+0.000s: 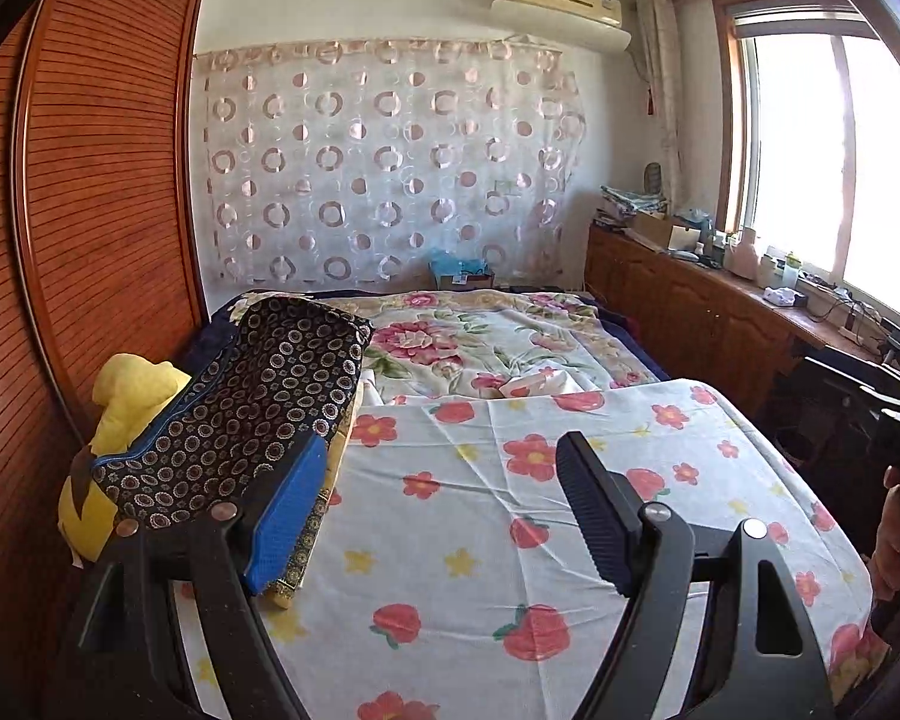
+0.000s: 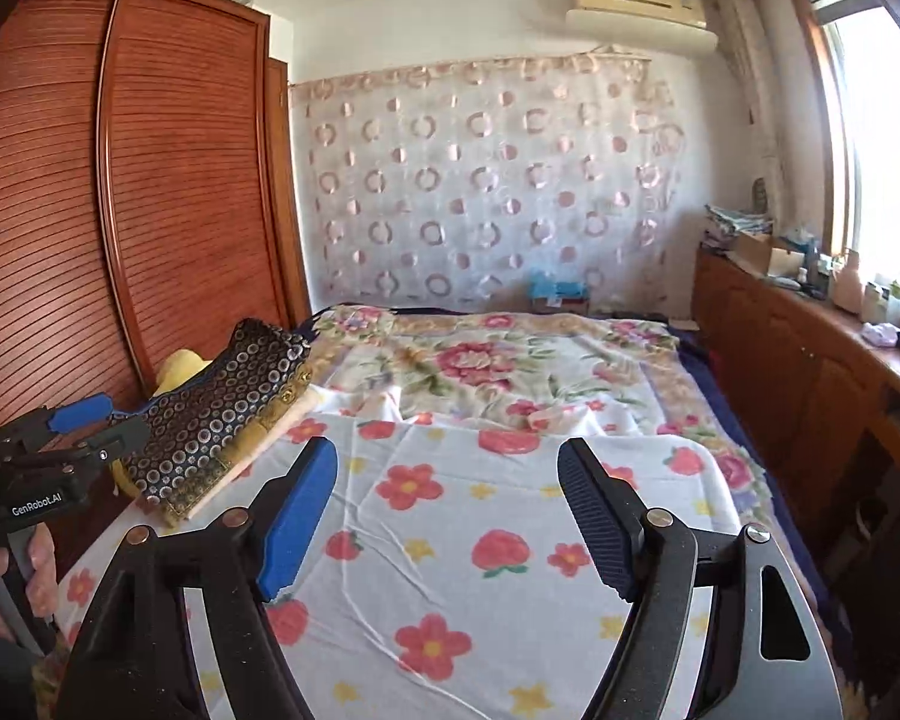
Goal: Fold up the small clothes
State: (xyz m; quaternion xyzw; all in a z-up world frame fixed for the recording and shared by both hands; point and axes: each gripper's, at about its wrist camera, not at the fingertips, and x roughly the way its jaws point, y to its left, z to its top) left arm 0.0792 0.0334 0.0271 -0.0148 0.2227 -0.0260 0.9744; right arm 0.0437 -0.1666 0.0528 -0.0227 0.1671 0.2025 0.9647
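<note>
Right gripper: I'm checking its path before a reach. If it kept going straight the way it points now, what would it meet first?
Most likely the strawberry-and-flower sheet spread on the bed. The right gripper is open and empty, angled toward the sheet's bare middle. The dark circle-patterned garment lies off to the left. Depth is uncertain.

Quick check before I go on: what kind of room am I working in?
A home bedroom, most likely: a bed under floral sheets, a louvred wooden wardrobe beside it, and an air conditioner on the wall.
</note>
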